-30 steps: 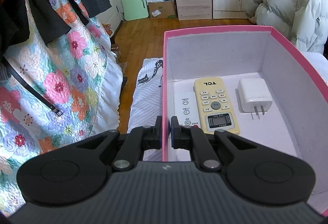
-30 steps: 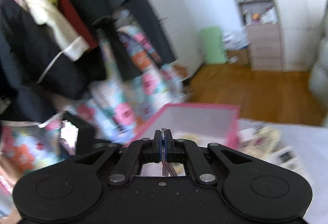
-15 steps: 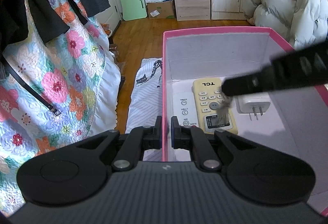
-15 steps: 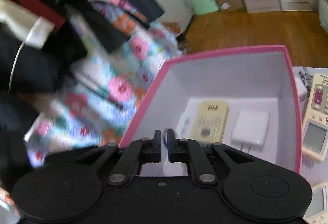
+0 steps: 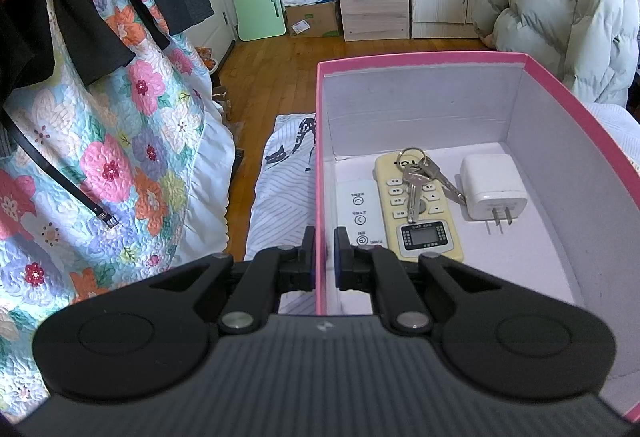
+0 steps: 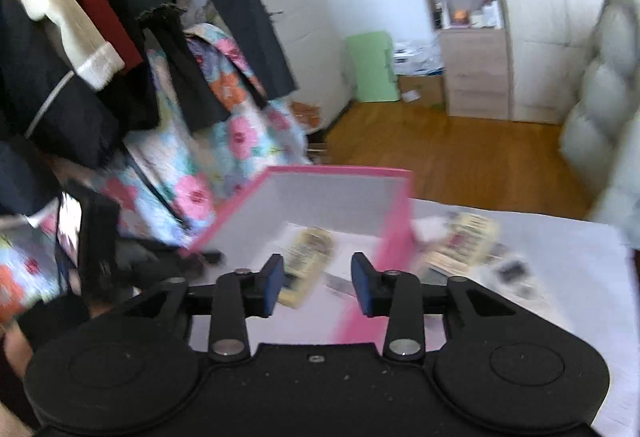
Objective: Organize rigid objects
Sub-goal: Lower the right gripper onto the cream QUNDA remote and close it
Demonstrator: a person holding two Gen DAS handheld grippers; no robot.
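Keys [image 5: 416, 179] lie in the pink box [image 5: 420, 57], draped across the yellow remote [image 5: 416, 209], with a white remote [image 5: 360, 211] to its left and a charger [image 5: 492, 189] to its right. Left hand-held gripper [image 5: 324, 257] pinches the box's left wall. Right hand-held gripper [image 6: 318, 283] is spreading its jaws above the box, nothing between them.

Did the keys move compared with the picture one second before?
Yes. The keys now lie on the yellow remote inside the pink box; a second ago they were clamped in the right gripper, outside the box.
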